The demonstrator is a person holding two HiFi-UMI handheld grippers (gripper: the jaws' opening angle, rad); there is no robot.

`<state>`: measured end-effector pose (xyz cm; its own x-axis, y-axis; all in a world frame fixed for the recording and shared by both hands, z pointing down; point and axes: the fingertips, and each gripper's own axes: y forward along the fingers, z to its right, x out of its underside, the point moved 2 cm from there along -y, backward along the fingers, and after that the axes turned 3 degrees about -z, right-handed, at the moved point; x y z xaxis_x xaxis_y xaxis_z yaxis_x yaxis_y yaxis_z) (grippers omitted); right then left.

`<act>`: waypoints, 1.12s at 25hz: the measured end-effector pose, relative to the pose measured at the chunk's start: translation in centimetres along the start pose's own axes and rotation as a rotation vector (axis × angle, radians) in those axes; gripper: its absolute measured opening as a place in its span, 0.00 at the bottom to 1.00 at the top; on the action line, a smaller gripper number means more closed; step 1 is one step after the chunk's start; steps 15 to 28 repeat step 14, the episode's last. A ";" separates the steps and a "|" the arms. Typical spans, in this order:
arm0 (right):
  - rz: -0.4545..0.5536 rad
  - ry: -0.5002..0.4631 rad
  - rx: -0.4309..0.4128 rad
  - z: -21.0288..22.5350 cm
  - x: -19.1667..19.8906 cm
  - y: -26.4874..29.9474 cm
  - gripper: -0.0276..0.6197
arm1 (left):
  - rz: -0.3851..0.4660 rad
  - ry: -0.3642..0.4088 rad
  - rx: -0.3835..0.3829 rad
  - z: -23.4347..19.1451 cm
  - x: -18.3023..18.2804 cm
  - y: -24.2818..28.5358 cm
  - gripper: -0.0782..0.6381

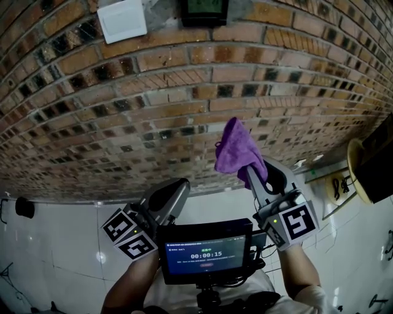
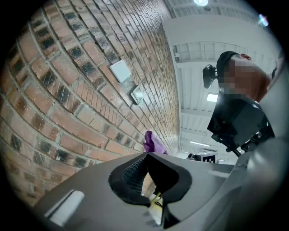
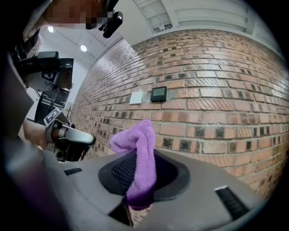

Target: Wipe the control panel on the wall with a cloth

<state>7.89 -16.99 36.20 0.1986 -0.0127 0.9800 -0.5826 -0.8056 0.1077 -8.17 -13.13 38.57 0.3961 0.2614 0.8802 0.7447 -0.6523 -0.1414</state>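
High on the brick wall [image 1: 202, 92] hangs a black control panel [image 1: 204, 11] with a small display, and a white plate [image 1: 121, 19] sits to its left. My right gripper [image 1: 256, 173] is shut on a purple cloth [image 1: 236, 147], which bunches up above the jaws, well below the panel. In the right gripper view the cloth [image 3: 135, 137] hangs down between the jaws of that gripper [image 3: 142, 158], with the panel [image 3: 159, 94] farther along the wall. My left gripper [image 1: 174, 189] is lower left, shut and empty; its own view shows its jaws [image 2: 146, 159] together.
A small monitor [image 1: 206, 251] showing a timer is mounted in front of the person's chest between the grippers. A round yellow-rimmed object [image 1: 358, 172] and dark equipment stand at the right. A black object [image 1: 24, 207] lies on the white tiled floor at the left.
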 end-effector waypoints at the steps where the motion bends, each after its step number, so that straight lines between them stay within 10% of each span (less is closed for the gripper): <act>1: -0.002 0.002 -0.002 0.0 0.1 0.0 0.19 | -0.001 -0.001 -0.001 0.0 0.1 0.0 0.09; 28: -0.025 0.013 -0.010 -0.1 0.8 0.1 0.19 | -0.020 -0.026 -0.001 0.4 1.5 -0.1 0.09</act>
